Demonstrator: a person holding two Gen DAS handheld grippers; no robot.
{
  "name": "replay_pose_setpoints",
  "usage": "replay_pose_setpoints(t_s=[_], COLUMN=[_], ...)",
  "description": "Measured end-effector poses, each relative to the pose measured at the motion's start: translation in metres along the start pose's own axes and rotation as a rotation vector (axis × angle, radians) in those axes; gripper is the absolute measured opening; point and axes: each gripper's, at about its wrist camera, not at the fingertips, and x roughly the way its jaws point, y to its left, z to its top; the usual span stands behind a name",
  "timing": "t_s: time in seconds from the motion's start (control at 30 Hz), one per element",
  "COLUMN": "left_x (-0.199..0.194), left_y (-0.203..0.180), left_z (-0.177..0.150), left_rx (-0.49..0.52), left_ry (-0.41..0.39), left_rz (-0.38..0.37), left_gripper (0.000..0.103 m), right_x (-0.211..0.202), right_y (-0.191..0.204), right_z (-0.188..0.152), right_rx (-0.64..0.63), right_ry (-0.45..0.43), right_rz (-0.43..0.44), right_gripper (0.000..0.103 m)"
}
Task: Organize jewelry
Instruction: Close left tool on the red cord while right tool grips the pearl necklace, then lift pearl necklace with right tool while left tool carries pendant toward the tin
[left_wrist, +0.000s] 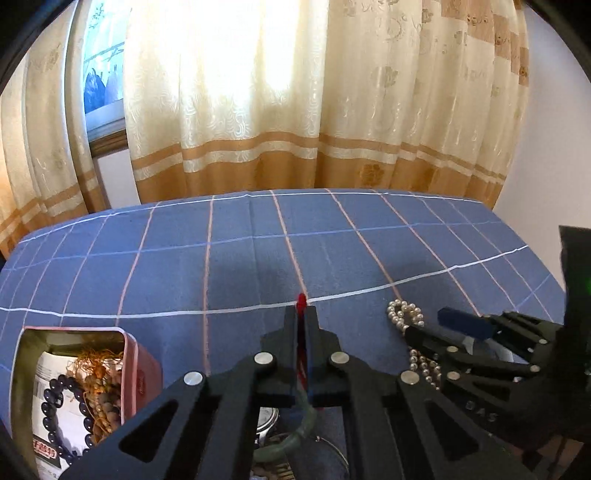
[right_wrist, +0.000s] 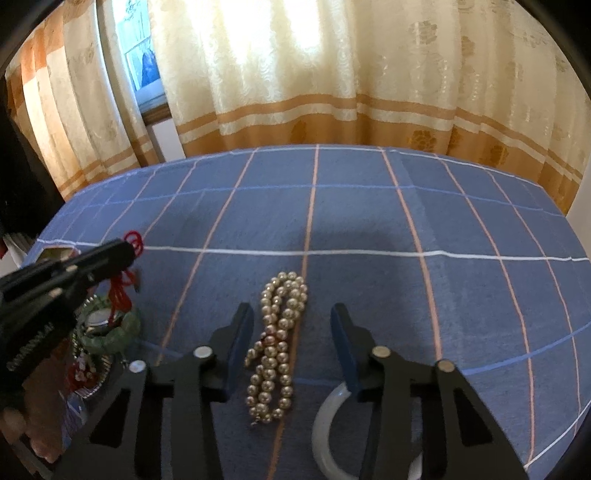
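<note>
L gripper (left_wrist: 301, 314) is clamped tight on a red knotted cord (left_wrist: 301, 301); the R wrist cam shows the cord's tassel (right_wrist: 120, 295) hanging to a green bangle (right_wrist: 110, 338), mostly hidden in the L view. R gripper (right_wrist: 291, 323) stands open astride a pearl necklace (right_wrist: 277, 343), pads clear. White bangle (right_wrist: 327, 435) half hidden under R finger. Only L cam shows pink tin (left_wrist: 142, 373) w/ dark bead bracelet (left_wrist: 59, 410); contents below L gripper unclear. All on blue checked cloth (right_wrist: 369, 221).
</note>
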Motion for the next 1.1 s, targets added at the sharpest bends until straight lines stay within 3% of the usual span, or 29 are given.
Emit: replay_pose_setpoints(t_s=[0.37,0.43,0.47,0.5,0.8,0.87,1.1], left_x=[-0.011,-0.01,-0.01,-0.01,-0.016,-0.016,-0.016], left_y=[-0.002,-0.003,-0.003,-0.002,-0.001,0.0,0.002], left_z=[0.003,0.002,0.002,0.001,-0.001,-0.002,-0.003], left_rx=[0.026,0.03,0.029,0.028,0.029,0.028,0.018], left_ry=[-0.08,-0.076,-0.075,-0.076,-0.11,-0.108,-0.109], left_rz=[-0.008,-0.009,-0.012,-0.015,-0.014,-0.012,-0.01], left_gripper=[0.002,0.002,0.002,0.002,0.002,0.002,0.002], right_x=[0.005,0.005,0.005,0.005,-0.01,-0.011,-0.013], right_y=[0.001,0.004,0.006,0.008,0.017,0.018,0.019], right_z=[-0.001,-0.001,-0.001,-0.001,-0.001,0.0,0.002], right_rx=[0.002,-0.01,-0.02,-0.028,-0.057,-0.062,-0.068], right_ry=[0.036,0.037,0.039,0.037,-0.048,-0.061,-0.083], right_rz=[0.005,0.004,0.005,0.0,-0.006,-0.008,-0.002], right_gripper=[0.041,0.03,0.019,0.017,0.014,0.009,0.009])
